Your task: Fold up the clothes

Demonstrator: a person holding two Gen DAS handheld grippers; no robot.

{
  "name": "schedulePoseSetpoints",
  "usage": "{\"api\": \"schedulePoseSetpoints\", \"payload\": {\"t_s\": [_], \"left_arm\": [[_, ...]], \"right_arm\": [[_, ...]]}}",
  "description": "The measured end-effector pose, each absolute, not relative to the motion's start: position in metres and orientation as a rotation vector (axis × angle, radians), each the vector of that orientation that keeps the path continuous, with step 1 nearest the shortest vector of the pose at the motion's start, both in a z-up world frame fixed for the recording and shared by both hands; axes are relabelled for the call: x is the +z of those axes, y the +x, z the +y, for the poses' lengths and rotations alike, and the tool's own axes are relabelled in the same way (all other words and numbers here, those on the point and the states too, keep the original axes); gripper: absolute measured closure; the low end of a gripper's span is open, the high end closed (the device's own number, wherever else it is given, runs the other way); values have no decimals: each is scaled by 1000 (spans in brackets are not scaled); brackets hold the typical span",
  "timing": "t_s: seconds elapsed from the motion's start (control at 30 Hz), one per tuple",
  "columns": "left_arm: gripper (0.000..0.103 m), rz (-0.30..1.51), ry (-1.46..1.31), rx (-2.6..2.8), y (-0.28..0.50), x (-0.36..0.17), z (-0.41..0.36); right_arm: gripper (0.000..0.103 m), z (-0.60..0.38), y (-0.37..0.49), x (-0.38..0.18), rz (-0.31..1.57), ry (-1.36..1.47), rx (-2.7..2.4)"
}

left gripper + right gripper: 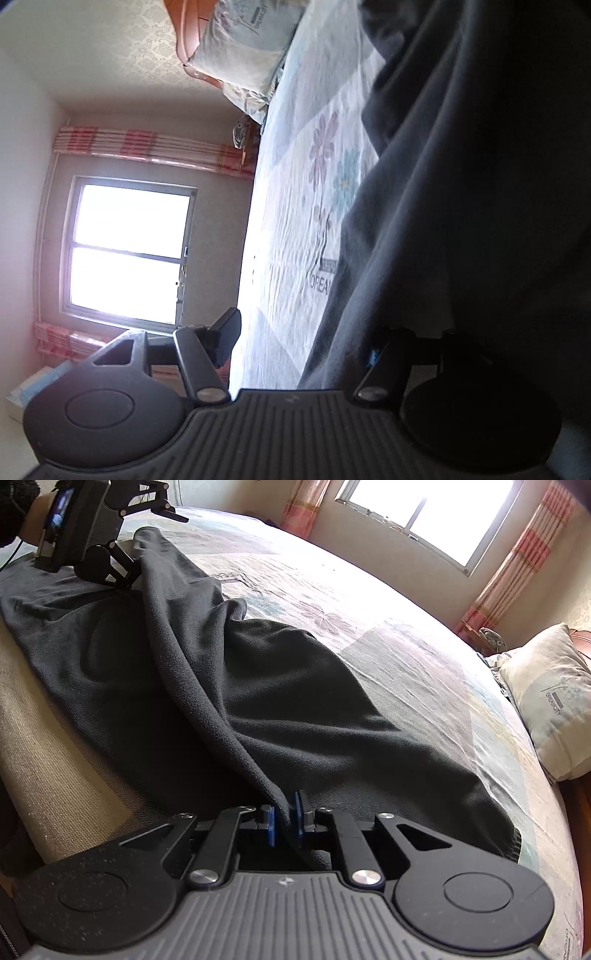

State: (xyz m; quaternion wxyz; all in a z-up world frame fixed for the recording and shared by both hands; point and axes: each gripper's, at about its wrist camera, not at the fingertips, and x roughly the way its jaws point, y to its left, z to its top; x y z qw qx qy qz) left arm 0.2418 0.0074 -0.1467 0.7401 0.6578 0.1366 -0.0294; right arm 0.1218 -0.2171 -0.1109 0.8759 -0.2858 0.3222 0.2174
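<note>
We see our right gripper (283,818) clamped on the dark cloth's (258,709) fold; our left gripper (147,535) stands apart beside its far end, open bed (388,635) beyond.

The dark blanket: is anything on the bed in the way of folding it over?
Nothing visible is. The dark fleece blanket lies on bare flowered bedsheet. The pillow sits apart at the bed's head. The right tongs already pinch its edge; the left tongs stand open at the far end.

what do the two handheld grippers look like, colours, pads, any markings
Both are black plastic. The right gripper has blue pads, linkage arms on silver pivot bolts, a ribbed grey base with a small logo, and round discs at each side. The left gripper is the same black linkage build, with a lit screen on its body and a dark sleeve behind it.
</note>
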Motion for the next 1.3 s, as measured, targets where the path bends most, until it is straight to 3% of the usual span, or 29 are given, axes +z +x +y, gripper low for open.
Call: {"api": "schedulePoseSetpoints", "payload": {"t_s": [0.17,0.2,0.23,0.3,0.4,0.83,1.3], "left_arm": [[38,329,1439,-23,251,-147,38],[46,343,1457,-25,252,-148,39],[65,361,1481,-38,247,-149,39],[88,380,1528,-69,241,-151,38],[98,379,1557,-90,228,-144,38],[99,371,1682,-103,159,-86,34],[98,468,1813,-301,88,-140,22]], "right_arm": [[87,-217,122,-110,673,-600,447],[86,-216,122,-110,673,-602,445],[86,-216,122,-110,671,-604,443],[87,-215,122,-110,666,-610,439],[87,-214,121,-109,657,-617,441],[94,-233,117,-82,566,-652,431],[98,-250,100,-96,579,-775,494]]}}
